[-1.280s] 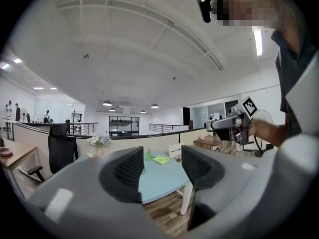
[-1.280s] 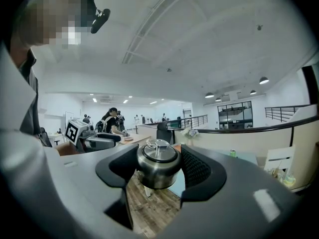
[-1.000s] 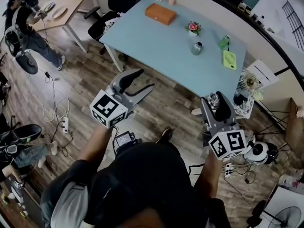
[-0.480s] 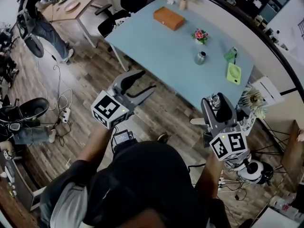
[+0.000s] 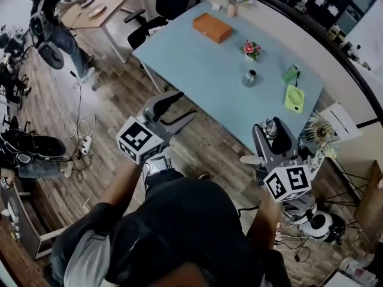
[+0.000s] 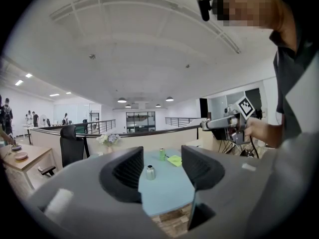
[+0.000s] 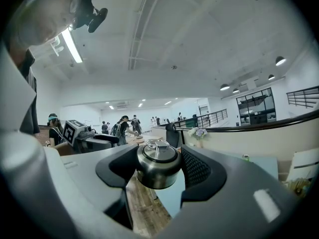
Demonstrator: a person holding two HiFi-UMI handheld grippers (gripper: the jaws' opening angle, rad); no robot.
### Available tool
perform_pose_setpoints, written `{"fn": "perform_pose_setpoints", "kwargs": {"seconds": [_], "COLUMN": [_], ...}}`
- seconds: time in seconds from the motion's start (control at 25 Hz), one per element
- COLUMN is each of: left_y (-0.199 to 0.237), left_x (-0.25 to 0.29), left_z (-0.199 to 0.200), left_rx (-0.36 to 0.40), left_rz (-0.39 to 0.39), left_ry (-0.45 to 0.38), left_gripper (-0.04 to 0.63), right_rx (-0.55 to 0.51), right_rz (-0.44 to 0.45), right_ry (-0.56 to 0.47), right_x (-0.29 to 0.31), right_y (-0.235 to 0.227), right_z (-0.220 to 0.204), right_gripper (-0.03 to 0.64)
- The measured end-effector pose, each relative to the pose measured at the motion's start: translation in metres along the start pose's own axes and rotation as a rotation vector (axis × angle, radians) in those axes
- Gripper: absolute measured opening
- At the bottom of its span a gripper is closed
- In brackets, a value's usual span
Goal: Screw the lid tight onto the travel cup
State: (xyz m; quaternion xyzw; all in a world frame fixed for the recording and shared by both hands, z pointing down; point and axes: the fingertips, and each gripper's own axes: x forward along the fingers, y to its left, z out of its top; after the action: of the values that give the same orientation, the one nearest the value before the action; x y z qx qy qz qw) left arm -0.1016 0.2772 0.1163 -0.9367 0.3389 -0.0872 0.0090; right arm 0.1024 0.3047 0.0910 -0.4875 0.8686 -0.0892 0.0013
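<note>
Wood floor [image 5: 114,100], blue counter [image 5: 197,64] with the travel cup [image 5: 249,78] toward its right end. Right gripper [image 5: 270,130] fingers clamp the lid [image 7: 158,164]; left gripper [image 5: 178,108] fingers sit apart.

Holds 2 tools out ahead of the body, well apart, both pointing about level. Carries left tool [image 5: 184,103] with jaws apart, nothing between them. Clamps steel lid [image 7: 158,166] in right tool [image 5: 271,130], pads [image 7: 197,168] against its sides.

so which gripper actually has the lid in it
The right gripper: the steel lid is clamped between its jaws. The left gripper stands open, nothing between its jaws.
</note>
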Motion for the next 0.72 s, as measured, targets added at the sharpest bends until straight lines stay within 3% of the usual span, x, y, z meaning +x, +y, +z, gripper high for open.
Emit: {"fn": "perform_pose_setpoints", "kwargs": {"seconds": [0.32, 0.72], "left_y": [0.009, 0.044], "left_x": [0.036, 0.122], "left_z": [0.002, 0.007], "left_rx": [0.007, 0.016], "left_rz": [-0.06, -0.258], "left_ry": [0.011, -0.016], "left_gripper": [0.287, 0.287], "right_rx": [0.024, 0.043], "right_rz": [-0.045, -0.232], "right_ry": [0.005, 0.0], "right_x": [0.004, 0.026], "right_y": [-0.022, -0.058], "right_z": [-0.004, -0.003], "right_gripper": [0.259, 0.259]}}
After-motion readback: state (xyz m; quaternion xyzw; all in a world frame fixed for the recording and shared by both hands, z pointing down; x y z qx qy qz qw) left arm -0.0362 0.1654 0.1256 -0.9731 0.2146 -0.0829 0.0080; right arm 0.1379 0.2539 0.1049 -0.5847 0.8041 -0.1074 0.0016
